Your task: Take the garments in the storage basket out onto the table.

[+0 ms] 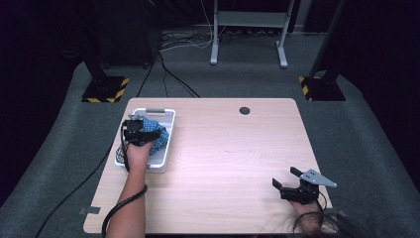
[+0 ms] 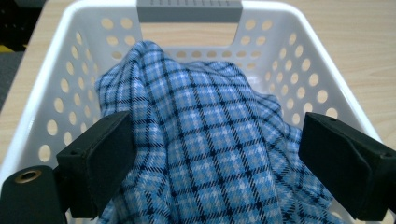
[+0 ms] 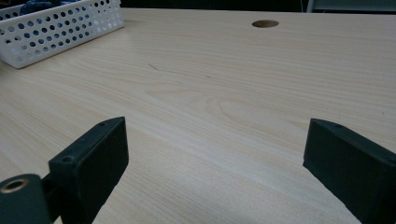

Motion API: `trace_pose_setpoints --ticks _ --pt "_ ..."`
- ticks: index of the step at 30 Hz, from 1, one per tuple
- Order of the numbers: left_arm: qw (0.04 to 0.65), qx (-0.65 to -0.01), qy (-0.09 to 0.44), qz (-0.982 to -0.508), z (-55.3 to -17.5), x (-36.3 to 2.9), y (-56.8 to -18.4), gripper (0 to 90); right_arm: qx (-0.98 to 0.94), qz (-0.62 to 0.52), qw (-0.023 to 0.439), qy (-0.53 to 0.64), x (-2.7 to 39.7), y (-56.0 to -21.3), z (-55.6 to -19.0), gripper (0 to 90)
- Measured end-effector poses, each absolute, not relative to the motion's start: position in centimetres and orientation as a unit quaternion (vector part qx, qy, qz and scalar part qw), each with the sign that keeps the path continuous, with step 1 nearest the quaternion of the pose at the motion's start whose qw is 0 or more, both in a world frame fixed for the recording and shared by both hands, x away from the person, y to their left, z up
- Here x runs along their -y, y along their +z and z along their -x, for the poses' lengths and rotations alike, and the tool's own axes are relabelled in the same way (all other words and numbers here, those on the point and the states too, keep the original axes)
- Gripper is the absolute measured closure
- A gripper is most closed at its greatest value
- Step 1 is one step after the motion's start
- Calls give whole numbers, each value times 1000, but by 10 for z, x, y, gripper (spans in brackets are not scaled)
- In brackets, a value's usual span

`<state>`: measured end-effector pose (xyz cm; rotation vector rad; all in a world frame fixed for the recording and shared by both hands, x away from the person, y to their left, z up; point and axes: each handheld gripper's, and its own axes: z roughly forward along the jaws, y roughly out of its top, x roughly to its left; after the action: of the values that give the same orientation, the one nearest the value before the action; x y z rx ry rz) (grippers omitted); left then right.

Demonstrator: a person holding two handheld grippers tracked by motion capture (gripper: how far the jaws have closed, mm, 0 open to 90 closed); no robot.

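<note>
No legible text, labels or numbers anywhere.

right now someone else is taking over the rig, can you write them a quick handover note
Left tongs: open, down in the white basket, jaws either side of a raised fold of the blue checked cloth, not yet closed on it.
Right tongs: open, holding nothing, low over the bare wooden table at its near right corner.
Things: the cloth lies bunched inside the basket, which sits at the table's far left.
Done: left tongs are lined up on the cloth.
Left: probably close on the fold and lift the cloth out; the right tongs are free to help.
</note>
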<state>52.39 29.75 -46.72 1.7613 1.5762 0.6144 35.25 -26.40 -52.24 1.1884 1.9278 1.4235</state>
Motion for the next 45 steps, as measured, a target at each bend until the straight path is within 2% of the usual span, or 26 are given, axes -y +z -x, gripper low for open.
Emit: trace_pose_setpoints --ticks 28,45 --pt "292 -627 217 -689 -534 -295 -477 123 -700 -432 231 519 264 -522 -352 56" --pt "285 -627 244 -683 -531 -293 -474 383 -700 -432 230 520 265 -523 -353 56"
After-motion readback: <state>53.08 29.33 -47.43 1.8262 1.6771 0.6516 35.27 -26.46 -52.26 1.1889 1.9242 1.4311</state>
